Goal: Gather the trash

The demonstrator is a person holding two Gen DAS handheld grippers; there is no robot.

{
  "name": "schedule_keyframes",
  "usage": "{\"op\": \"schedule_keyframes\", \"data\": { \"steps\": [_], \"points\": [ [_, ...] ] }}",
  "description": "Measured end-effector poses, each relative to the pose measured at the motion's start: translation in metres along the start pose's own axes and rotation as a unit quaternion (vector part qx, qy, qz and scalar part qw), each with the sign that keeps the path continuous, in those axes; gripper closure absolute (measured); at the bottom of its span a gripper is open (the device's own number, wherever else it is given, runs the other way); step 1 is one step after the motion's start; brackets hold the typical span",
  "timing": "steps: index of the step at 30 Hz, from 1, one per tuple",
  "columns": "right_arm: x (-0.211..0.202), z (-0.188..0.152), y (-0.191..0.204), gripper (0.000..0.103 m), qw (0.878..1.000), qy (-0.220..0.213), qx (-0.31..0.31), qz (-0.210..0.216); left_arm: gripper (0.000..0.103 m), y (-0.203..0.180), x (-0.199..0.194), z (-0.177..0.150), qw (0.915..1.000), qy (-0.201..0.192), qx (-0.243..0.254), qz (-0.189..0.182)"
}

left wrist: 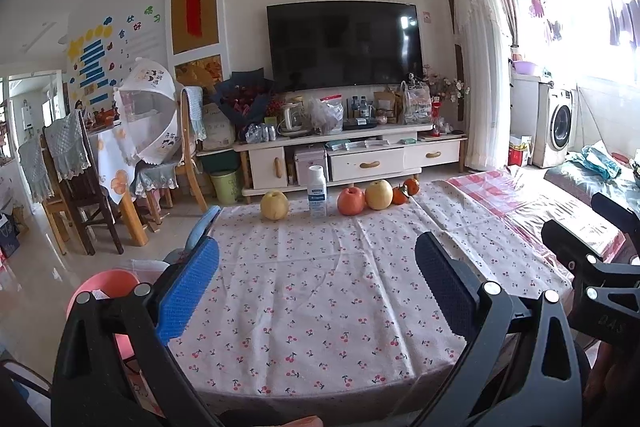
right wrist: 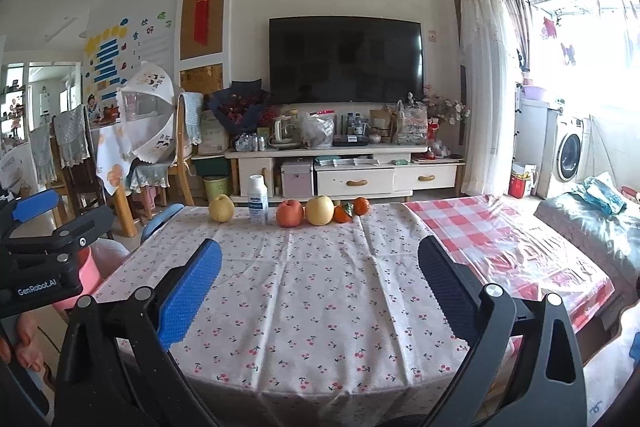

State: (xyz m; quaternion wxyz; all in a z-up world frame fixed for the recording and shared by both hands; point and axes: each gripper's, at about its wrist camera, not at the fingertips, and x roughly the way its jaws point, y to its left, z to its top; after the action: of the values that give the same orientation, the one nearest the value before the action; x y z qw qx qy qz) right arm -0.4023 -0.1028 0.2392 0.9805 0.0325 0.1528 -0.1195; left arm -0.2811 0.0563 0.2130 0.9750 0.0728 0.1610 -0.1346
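The left gripper (left wrist: 316, 287) is held low over the near edge of the worktop (left wrist: 312, 307), its fingers (left wrist: 188, 291) spread wide with nothing between them. The right gripper (right wrist: 320, 287) is held the same way, fingers (right wrist: 190, 291) wide apart and empty; it is also seen at 3 o'clock in the left view.

At 12 o'clock along the far edge, a white bottle (left wrist: 317, 195) is stood upright between a pear (left wrist: 274, 205) at its 9 o'clock and an apple (left wrist: 351, 201) at its 3 o'clock. A second pear (left wrist: 379, 194) is set touching the apple, with two oranges (left wrist: 405, 191) beyond. A pink bin (left wrist: 104, 291) is seen on the floor at 8 o'clock, beside the worktop.
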Motion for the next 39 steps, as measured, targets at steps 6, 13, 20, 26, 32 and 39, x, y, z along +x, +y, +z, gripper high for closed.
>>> {"op": "schedule_keyframes", "data": {
  "steps": [6,13,20,26,32,39],
  "points": [
    [0.003,-0.002,0.002,0.006,1.000,0.003,-0.003,-0.006,0.004,-0.002,0.000,-0.001,1.0000,0.000,0.000,0.000],
    [0.009,-0.008,0.003,0.005,1.000,0.008,-0.011,-0.011,0.004,-0.003,0.004,-0.004,1.0000,0.006,0.002,-0.003],
    [0.016,-0.010,0.003,0.005,1.000,0.014,-0.010,-0.008,0.004,-0.001,0.008,-0.006,0.9999,0.011,-0.001,0.000],
    [0.023,-0.013,0.006,0.005,1.000,0.017,-0.012,-0.004,0.004,0.002,0.012,-0.008,0.9999,0.012,-0.005,0.003],
    [0.034,-0.017,0.008,0.005,1.000,0.026,-0.014,0.000,0.004,0.002,0.018,-0.011,0.9999,0.015,0.002,0.007],
    [0.045,-0.021,0.008,0.005,0.999,0.033,-0.016,0.001,0.004,0.001,0.030,-0.015,0.9997,0.024,0.006,0.006]
  ]
}}
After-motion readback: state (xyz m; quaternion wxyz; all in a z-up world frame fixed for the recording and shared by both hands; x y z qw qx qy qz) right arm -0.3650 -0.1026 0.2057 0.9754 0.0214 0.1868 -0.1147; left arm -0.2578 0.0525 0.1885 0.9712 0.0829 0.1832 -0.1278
